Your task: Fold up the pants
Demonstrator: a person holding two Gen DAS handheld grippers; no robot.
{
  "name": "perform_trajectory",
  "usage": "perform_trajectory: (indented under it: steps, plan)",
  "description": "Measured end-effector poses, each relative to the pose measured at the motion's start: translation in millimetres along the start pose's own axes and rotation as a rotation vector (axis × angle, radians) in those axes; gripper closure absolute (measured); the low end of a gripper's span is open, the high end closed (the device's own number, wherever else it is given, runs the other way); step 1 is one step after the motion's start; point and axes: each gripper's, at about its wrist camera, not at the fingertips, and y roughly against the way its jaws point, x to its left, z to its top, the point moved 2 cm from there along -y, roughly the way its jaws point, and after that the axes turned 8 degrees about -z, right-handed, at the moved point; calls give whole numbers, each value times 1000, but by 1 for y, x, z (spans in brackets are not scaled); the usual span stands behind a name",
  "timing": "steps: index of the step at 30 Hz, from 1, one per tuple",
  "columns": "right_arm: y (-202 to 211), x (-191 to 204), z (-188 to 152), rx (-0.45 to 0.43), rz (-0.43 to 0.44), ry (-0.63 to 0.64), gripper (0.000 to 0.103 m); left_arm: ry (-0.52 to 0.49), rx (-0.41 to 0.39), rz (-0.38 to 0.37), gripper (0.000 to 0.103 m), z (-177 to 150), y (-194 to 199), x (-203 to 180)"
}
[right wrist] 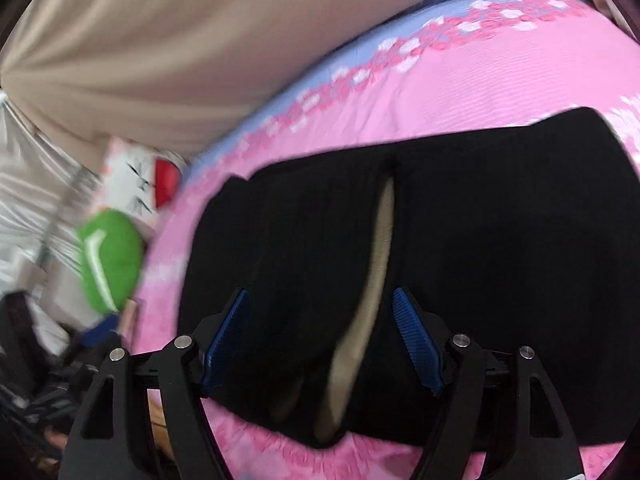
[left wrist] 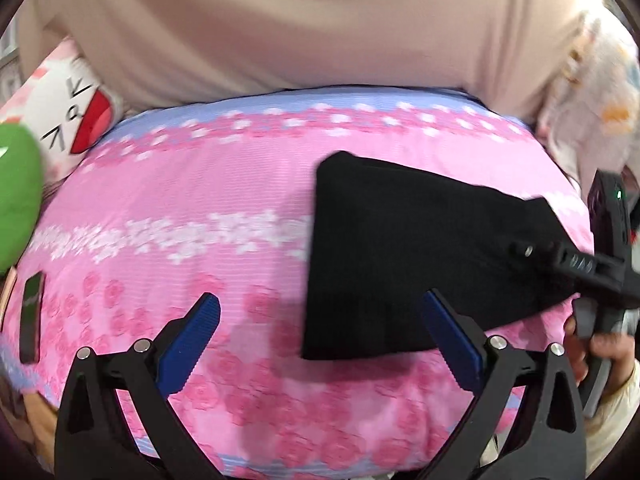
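Black pants [right wrist: 460,240], folded compact on pink bedding [left wrist: 200,184]; my right gripper [right wrist: 320,340] and left gripper [left wrist: 320,340] stood wide, holding nothing; I judged pressing flat best.

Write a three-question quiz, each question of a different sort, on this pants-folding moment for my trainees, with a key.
1. True or false: the left gripper is shut on the pants.
2. Multiple choice: the pants lie on A) a bare wooden table, B) a pink flowered cover, C) a metal tray.
3. Fill in: the pads on the right gripper's fingers are coloured ____.

Key: 1 false, its fingers stand wide apart and hold nothing. 2 B. 3 blue.
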Motion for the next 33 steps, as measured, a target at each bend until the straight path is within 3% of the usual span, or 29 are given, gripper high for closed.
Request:
perform_trajectory:
  steps: [1,3,5,6,10,12,14,15,18,20,21,22,23,24,26,29,33]
  plan:
    - [-4,8,1,-16,-40,19,28,17,-5,14,5,1,0,7]
    - [-7,27,4,-39,-79,73,78,42,-23,42,5,4,2,19]
    - [3,44,14,-66,-47,105,93,65,-42,66,5,7,6,29]
    - [20,54,22,-104,-13,136,95,72,-49,67,5,9,9,32]
    - [98,72,50,-286,-27,230,95,73,-83,79,5,15,16,35]
    - [124,60,59,-339,-89,238,94,79,-85,83,5,16,12,33]
    - [123,35,61,-319,-187,231,89,79,-56,74,5,15,-1,30]
    - [109,4,56,-284,-294,186,82,77,-40,67,5,15,-9,27]
    - [76,-58,31,-167,-541,69,80,68,6,64,5,12,-30,17]
    - [77,-78,15,-146,-412,-18,80,62,31,52,5,10,-41,9]
    - [82,-83,10,-154,-297,-69,78,56,41,51,5,10,-45,5]
    - [85,-83,9,-162,-255,-79,77,49,47,50,5,9,-48,2]
    - [88,-80,9,-171,-257,-69,70,43,53,51,5,10,-52,-2]
    - [88,-77,11,-183,-285,-44,51,38,58,49,5,10,-55,-6]
    - [80,-76,14,-188,-303,-28,37,31,67,45,5,11,-60,-13]
    - [66,-77,15,-163,-238,-55,37,21,71,49,5,11,-63,-21]
    - [89,-73,17,-269,-242,-98,37,25,83,58,5,11,-67,-23]
